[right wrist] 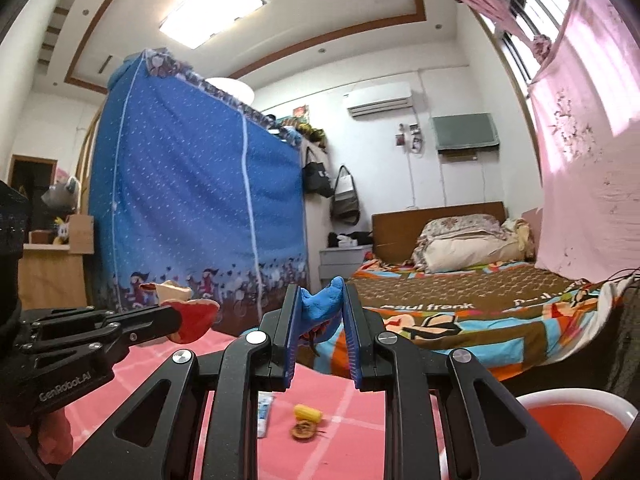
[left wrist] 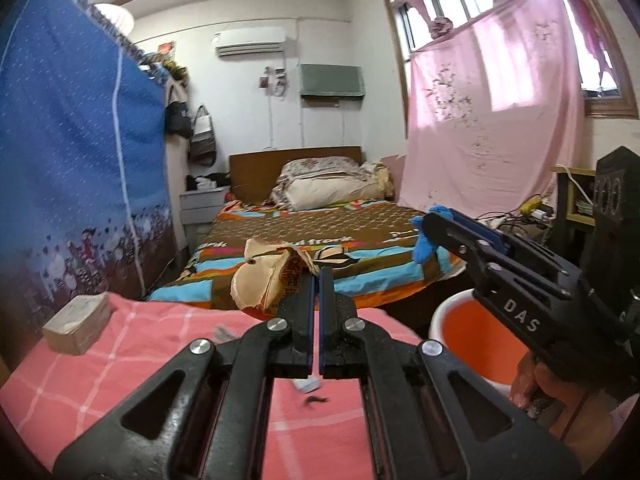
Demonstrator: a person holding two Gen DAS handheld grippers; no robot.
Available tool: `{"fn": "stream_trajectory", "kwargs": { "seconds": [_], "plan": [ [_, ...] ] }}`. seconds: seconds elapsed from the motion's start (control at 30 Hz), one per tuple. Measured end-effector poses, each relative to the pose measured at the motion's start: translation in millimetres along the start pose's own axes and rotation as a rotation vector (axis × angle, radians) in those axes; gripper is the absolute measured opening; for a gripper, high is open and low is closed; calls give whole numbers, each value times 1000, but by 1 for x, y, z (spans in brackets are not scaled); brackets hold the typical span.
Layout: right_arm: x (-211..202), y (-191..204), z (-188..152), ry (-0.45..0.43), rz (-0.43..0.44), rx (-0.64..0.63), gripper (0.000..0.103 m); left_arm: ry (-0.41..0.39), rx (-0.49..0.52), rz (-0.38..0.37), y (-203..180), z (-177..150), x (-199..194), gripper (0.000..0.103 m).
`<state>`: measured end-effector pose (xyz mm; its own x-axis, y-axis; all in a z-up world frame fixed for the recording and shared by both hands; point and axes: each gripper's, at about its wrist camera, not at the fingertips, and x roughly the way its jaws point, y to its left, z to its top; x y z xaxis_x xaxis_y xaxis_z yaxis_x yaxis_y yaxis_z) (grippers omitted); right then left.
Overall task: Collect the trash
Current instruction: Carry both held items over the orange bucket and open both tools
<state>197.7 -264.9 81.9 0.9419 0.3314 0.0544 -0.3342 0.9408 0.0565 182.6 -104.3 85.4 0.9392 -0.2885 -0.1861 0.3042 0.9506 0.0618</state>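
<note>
In the left wrist view my left gripper (left wrist: pixel 318 276) is shut on a crumpled tan and red snack wrapper (left wrist: pixel 268 276), held above the pink checked tablecloth (left wrist: pixel 132 344). To its right, my right gripper (left wrist: pixel 430 220) pinches a blue crumpled scrap (left wrist: pixel 425 242) above an orange bin with a white rim (left wrist: pixel 442 312). In the right wrist view the blue scrap (right wrist: pixel 322 304) sits squeezed between the right gripper's (right wrist: pixel 320 300) blue pads. The left gripper (right wrist: pixel 176 322) reaches in from the left with the wrapper (right wrist: pixel 198 314).
On the tablecloth (right wrist: pixel 352 412) lie a small white tube (right wrist: pixel 265 412), a yellow piece (right wrist: pixel 308 414) and a brown husk (right wrist: pixel 303 429). A pale block (left wrist: pixel 76 324) sits at the table's left. The bin's rim (right wrist: pixel 576 398) is lower right. A bed and a blue wardrobe stand beyond.
</note>
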Motion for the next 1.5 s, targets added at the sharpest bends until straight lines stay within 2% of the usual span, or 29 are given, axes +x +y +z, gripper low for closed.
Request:
{"fn": "stream_trajectory", "kwargs": {
  "seconds": [0.3,0.7,0.97,1.13,1.5],
  "plan": [
    [-26,-29,2,-2,-96,7,19,4,25,-98,-39,3,8,5],
    [-40,-68,-8,111,-190,80,20,128,-24,-232,-77,-7,37,5],
    [-44,-83,-16,179,-251,84,20,209,-47,-302,-98,-12,59,5],
    [-42,-95,-22,230,-294,112,20,258,-61,-331,-109,-19,70,5],
    [-44,-113,-27,287,-344,157,20,350,-119,-384,-121,-27,89,5]
  ]
}}
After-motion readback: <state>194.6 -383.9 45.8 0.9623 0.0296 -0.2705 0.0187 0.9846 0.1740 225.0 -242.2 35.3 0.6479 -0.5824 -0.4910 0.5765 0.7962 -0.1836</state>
